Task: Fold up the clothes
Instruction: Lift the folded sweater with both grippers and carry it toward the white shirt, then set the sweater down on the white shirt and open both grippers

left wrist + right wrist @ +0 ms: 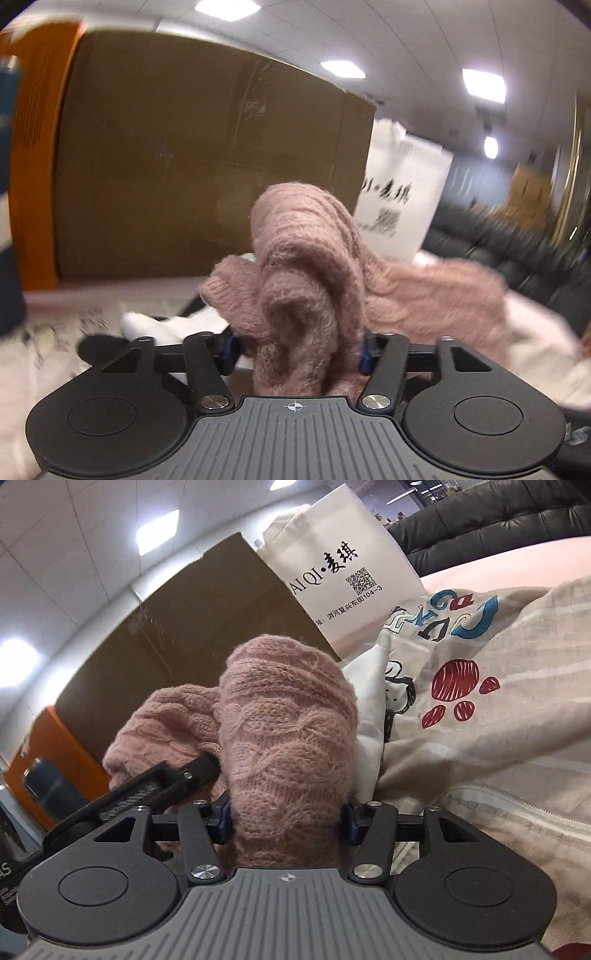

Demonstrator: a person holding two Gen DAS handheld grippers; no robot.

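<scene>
A pink cable-knit sweater (pixel 306 280) is bunched up and lifted off the surface. My left gripper (pixel 297 350) is shut on a thick fold of it, and the knit hides the fingertips. The rest of the sweater trails to the right (pixel 436 291). In the right wrist view my right gripper (pixel 290 819) is shut on another bunch of the same sweater (pixel 288 716), which bulges up between the jaws. The left gripper's black body (pixel 159 786) shows just left of it, close by.
A big brown cardboard box (pixel 207 166) stands behind, with an orange panel (pixel 33 184) at its left. A white printed bag (pixel 343 572) leans by the box. A beige printed garment (pixel 480 686) lies right of the right gripper. A black sofa (pixel 517 251) is beyond.
</scene>
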